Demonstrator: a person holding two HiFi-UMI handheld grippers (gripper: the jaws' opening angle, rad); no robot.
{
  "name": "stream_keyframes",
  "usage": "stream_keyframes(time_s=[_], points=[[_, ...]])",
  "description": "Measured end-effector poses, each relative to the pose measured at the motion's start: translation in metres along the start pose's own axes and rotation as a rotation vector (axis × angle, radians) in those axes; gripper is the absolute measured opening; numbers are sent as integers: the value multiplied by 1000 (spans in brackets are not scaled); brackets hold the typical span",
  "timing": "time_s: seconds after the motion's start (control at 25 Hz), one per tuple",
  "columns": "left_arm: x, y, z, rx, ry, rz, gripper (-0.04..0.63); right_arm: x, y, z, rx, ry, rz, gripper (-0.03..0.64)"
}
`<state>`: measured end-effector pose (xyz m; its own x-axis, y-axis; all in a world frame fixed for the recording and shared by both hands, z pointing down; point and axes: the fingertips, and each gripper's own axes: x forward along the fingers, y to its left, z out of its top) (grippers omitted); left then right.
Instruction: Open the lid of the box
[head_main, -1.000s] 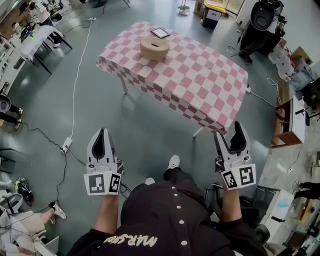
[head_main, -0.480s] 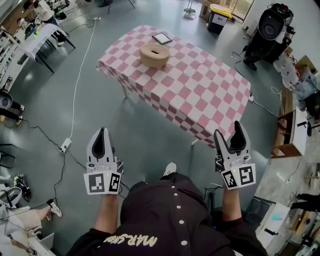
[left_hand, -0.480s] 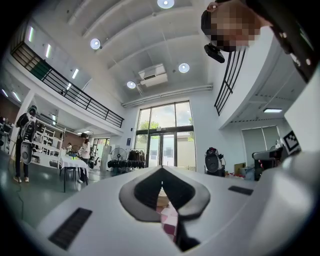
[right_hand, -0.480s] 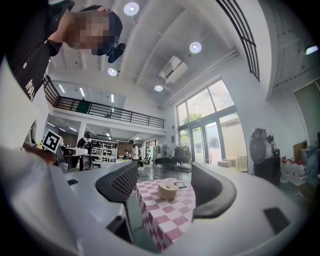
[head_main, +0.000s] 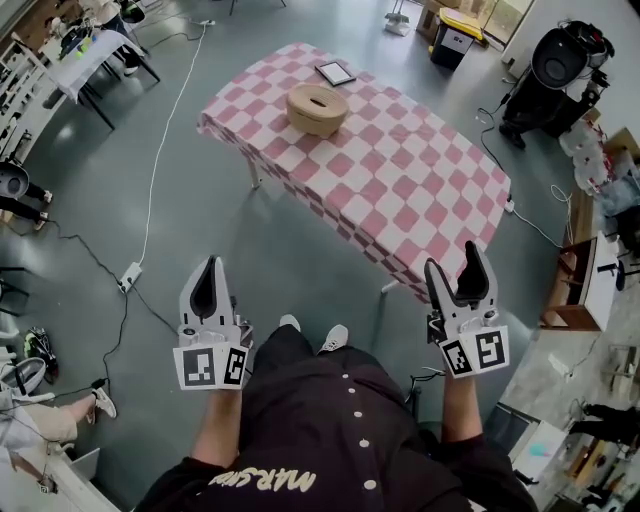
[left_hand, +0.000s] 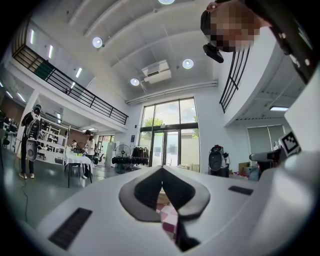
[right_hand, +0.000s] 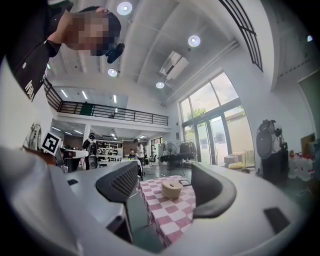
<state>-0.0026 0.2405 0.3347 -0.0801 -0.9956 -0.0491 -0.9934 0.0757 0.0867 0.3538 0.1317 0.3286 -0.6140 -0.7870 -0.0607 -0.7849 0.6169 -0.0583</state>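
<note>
A table (head_main: 400, 190) under a pink-and-white checked cloth carried the round tan box (head_main: 317, 108) near its far end, with the lid on. Both grippers hung well short of the table's near edge, touching nothing. The left gripper (head_main: 208, 265) had its jaw tips pressed together on nothing, while the right gripper (head_main: 453, 268) held its jaws wide apart and empty.

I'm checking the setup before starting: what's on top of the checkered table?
A round tan box with its lid on and a flat dark-framed panel near it. The lid covers whatever is inside the box.
</note>
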Motion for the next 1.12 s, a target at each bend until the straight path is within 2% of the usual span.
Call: stream_keyframes(time_s=[0.24, 0.6, 0.84, 1.12], points=[[21, 25, -5, -4, 13, 25, 11, 38, 5, -7, -11, 10, 30, 321], [76, 67, 11, 7, -28, 24, 11, 110, 10, 2, -33, -17, 41, 321], [103, 86, 2, -13, -8, 48, 11, 153, 10, -7, -21, -1, 59, 321], [146, 112, 3, -14, -7, 43, 11, 198, 5, -9, -16, 3, 41, 321]])
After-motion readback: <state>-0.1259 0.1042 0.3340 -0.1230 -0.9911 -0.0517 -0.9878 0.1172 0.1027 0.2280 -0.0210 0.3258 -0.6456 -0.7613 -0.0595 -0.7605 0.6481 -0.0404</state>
